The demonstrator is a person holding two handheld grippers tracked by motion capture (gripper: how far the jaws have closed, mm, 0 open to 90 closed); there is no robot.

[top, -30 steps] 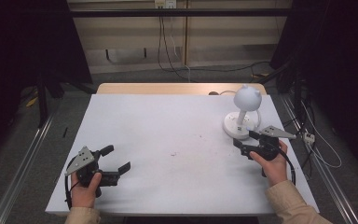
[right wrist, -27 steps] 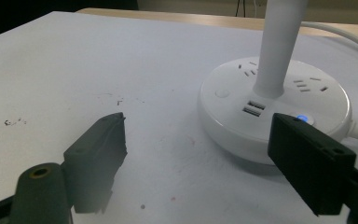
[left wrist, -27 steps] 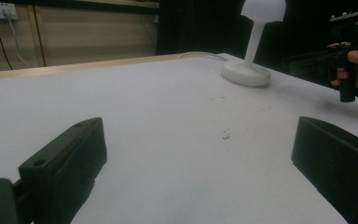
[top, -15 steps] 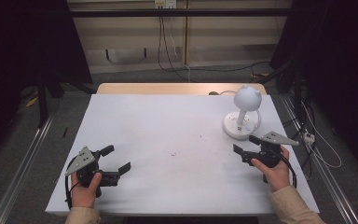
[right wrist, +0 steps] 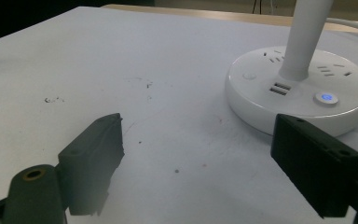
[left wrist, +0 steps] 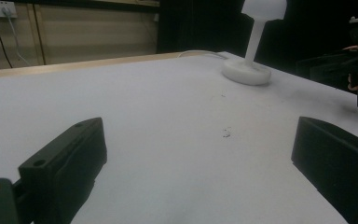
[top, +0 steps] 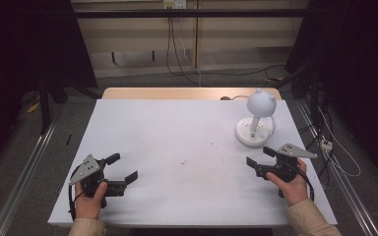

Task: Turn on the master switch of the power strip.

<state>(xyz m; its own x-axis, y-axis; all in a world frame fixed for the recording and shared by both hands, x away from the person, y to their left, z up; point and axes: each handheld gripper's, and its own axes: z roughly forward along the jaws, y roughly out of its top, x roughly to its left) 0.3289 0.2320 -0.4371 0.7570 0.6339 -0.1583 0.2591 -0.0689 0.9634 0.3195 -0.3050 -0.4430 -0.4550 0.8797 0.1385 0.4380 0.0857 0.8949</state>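
On the white-topped desk (top: 177, 147), a white round-based lamp with a globe head (top: 256, 125) stands at the far right. The right tongs (top: 260, 161), released and empty, hover just near its base. The left tongs (top: 123, 168), also released, sit low at the near-left corner, holding nothing.

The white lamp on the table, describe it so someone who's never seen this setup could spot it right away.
Start at the white table and go to its far right corner, just beyond the right gripper. There stands the lamp: a round flat base with sockets, USB ports and a small blue-lit button, a slim stem and a rounded head. It is all white and upright, unlike the two black grippers.
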